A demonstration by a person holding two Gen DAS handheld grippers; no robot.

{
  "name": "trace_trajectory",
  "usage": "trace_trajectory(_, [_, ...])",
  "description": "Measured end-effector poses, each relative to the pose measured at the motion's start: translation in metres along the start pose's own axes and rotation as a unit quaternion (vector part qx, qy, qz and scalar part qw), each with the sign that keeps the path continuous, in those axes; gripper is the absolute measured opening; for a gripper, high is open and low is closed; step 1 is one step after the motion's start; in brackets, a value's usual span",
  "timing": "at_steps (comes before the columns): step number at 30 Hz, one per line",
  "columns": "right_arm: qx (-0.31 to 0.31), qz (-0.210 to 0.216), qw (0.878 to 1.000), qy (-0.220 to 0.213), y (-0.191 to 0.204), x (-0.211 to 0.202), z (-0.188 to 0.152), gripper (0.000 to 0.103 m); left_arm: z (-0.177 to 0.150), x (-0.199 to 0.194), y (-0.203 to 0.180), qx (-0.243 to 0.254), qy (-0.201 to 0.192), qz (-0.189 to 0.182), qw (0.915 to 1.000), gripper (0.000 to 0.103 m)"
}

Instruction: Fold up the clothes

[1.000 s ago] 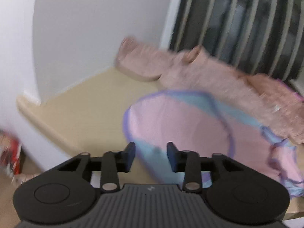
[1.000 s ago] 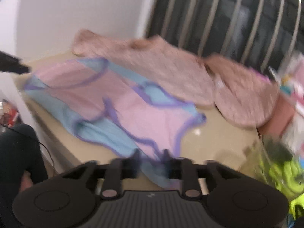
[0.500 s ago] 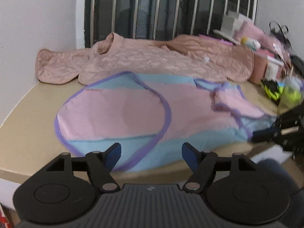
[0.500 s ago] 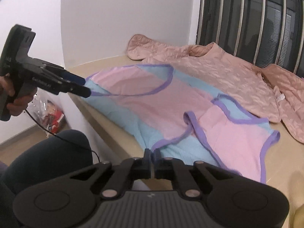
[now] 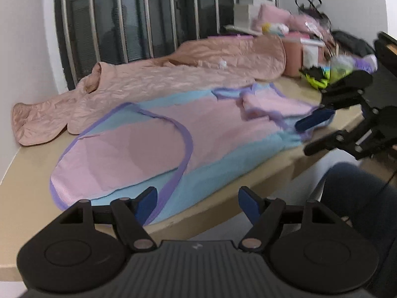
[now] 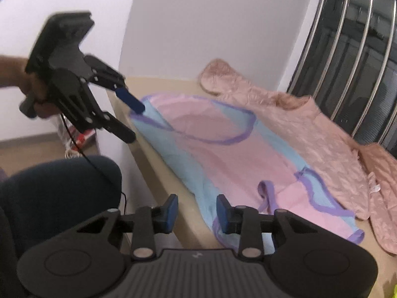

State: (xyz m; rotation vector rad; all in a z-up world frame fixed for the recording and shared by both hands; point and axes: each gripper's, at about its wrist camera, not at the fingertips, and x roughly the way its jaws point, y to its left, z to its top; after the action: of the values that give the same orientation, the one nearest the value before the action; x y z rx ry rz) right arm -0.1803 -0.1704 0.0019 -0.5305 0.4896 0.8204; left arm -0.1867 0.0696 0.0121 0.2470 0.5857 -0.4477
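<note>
A pink and light-blue garment (image 5: pixel 158 149) with purple trim lies flat on the beige table (image 5: pixel 27 181), its near hem along the front edge. My left gripper (image 5: pixel 197 203) hovers open and wide over the near left hem, nothing between its pads. My right gripper (image 6: pixel 197 211) sits at the garment's (image 6: pixel 223 149) near right corner, jaws opening; cloth and table edge show in the gap, unpinched. In the left wrist view the right gripper (image 5: pixel 310 136) reaches in over the right corner. The right wrist view shows the left gripper (image 6: pixel 132 119) at the far left hem.
A peach quilted garment (image 5: pixel 153 79) lies behind, along the barred window (image 5: pixel 139 17). Boxes, a pink container (image 5: pixel 294 57) and neon-yellow items (image 5: pixel 317 78) crowd the table's right end. A person's dark-clothed knee (image 6: pixel 59 186) is in front of the table edge. A white wall closes the left side.
The left jaws, narrow around the hem a second ago, have spread wide and let it go. The right jaws closed fully half a second ago and have parted again. Both views swung sideways.
</note>
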Motion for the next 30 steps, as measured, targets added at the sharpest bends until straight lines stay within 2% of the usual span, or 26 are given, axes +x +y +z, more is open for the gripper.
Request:
trace_trajectory(1, [0.005, 0.000, 1.000, 0.007, -0.003, 0.004, -0.001, 0.018, 0.000, 0.002, 0.001, 0.003, 0.005, 0.000, 1.0000, 0.073])
trace_trajectory(3, [0.025, 0.004, 1.000, 0.009, -0.012, 0.009, -0.003, 0.012, 0.003, 0.005, 0.002, 0.001, 0.006, 0.001, 1.0000, 0.073])
trace_trajectory(4, [0.037, 0.006, 0.999, 0.013, -0.016, 0.012, -0.004, 0.001, 0.004, 0.005, 0.002, -0.001, 0.006, 0.002, 1.0000, 0.073])
trace_trajectory(6, [0.058, 0.005, 0.998, 0.016, -0.022, 0.012, -0.001, 0.001, 0.011, 0.005, -0.002, -0.008, -0.006, -0.007, 0.9999, 0.073])
trace_trajectory(9, [0.086, 0.007, 0.996, -0.019, -0.030, 0.002, 0.005, 0.000, 0.022, 0.006, -0.022, 0.006, -0.037, -0.033, 0.9988, 0.073])
trace_trajectory(12, [0.112, 0.007, 0.993, -0.042, -0.041, -0.009, 0.012, 0.000, 0.026, 0.022, -0.049, 0.055, -0.035, -0.005, 0.9979, 0.071])
trace_trajectory(14, [0.123, 0.004, 0.991, -0.048, -0.047, -0.013, 0.014, 0.000, 0.025, 0.034, -0.058, 0.070, -0.022, 0.018, 0.9972, 0.061])
trace_trajectory(16, [0.125, -0.001, 0.991, -0.049, -0.049, -0.014, 0.015, 0.000, 0.024, 0.039, -0.055, 0.061, -0.008, 0.029, 0.9977, 0.027])
trace_trajectory(18, [0.118, 0.000, 0.992, -0.048, -0.048, -0.016, 0.014, 0.001, 0.024, 0.041, -0.048, 0.042, 0.002, 0.034, 0.9985, 0.009])
trace_trajectory(20, [0.099, 0.001, 0.994, -0.040, -0.042, -0.015, 0.013, 0.002, 0.025, 0.038, -0.035, 0.019, 0.004, 0.039, 0.9990, 0.006])
trace_trajectory(21, [0.086, 0.000, 0.996, -0.036, -0.037, -0.013, 0.013, 0.013, 0.026, 0.036, -0.032, 0.016, 0.004, 0.038, 0.9991, 0.006])
trace_trajectory(22, [0.071, -0.007, 0.997, -0.034, -0.031, -0.009, 0.013, 0.044, 0.027, 0.034, -0.028, 0.014, 0.003, 0.036, 0.9992, 0.006])
trace_trajectory(23, [0.055, -0.015, 0.998, -0.031, -0.024, -0.005, 0.014, 0.058, 0.029, 0.031, -0.027, 0.019, 0.001, 0.033, 0.9993, 0.006])
trace_trajectory(24, [0.037, -0.018, 0.999, -0.035, -0.016, -0.001, 0.014, 0.064, 0.030, 0.029, -0.026, 0.023, -0.001, 0.031, 0.9992, 0.006])
trace_trajectory(25, [0.019, -0.021, 0.999, -0.040, -0.008, 0.003, 0.015, 0.061, 0.032, 0.027, -0.025, 0.028, -0.001, 0.031, 0.9992, 0.006])
trace_trajectory(28, [-0.002, -0.003, 0.999, -0.050, 0.010, 0.014, 0.023, 0.061, 0.034, 0.026, -0.023, 0.029, 0.005, 0.030, 0.9991, 0.006])
trace_trajectory(30, [-0.016, -0.012, 0.999, -0.050, 0.022, 0.023, 0.028, 0.061, 0.035, 0.027, -0.023, 0.030, 0.005, 0.030, 0.9991, 0.006])
